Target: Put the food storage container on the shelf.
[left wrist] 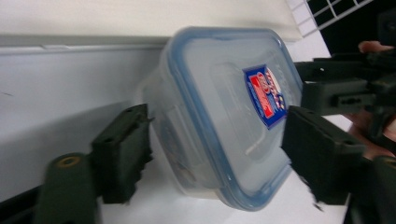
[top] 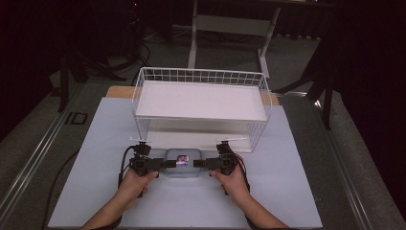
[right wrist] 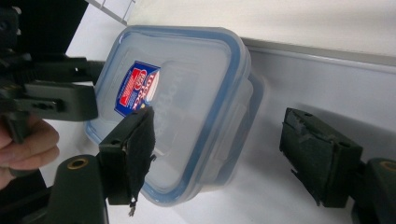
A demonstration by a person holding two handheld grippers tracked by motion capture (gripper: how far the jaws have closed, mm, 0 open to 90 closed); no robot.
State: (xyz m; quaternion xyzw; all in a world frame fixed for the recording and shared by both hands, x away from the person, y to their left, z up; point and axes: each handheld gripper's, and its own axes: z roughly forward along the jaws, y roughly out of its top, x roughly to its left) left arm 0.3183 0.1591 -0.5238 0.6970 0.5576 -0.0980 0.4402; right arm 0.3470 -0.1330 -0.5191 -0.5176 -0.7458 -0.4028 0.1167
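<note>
A clear plastic box (top: pixel 182 164) with a blue-rimmed lid and a red and blue sticker lies on the pale table mat, just in front of the wire rack. My left gripper (top: pixel 167 164) comes at its left end and my right gripper (top: pixel 197 164) at its right end. In the left gripper view the box (left wrist: pixel 224 116) sits between the wide jaws of the left gripper (left wrist: pixel 219 135), close to both. In the right gripper view one jaw of the right gripper (right wrist: pixel 217 140) overlaps the lid of the box (right wrist: pixel 187 107); the other stands clear of its wall.
A white wire rack (top: pixel 201 76) with a flat white shelf (top: pixel 201 100) stands right behind the box, with a low gap under the shelf. The pale mat (top: pixel 287 191) spreads to both sides. A dark floor and a stand lie beyond the table.
</note>
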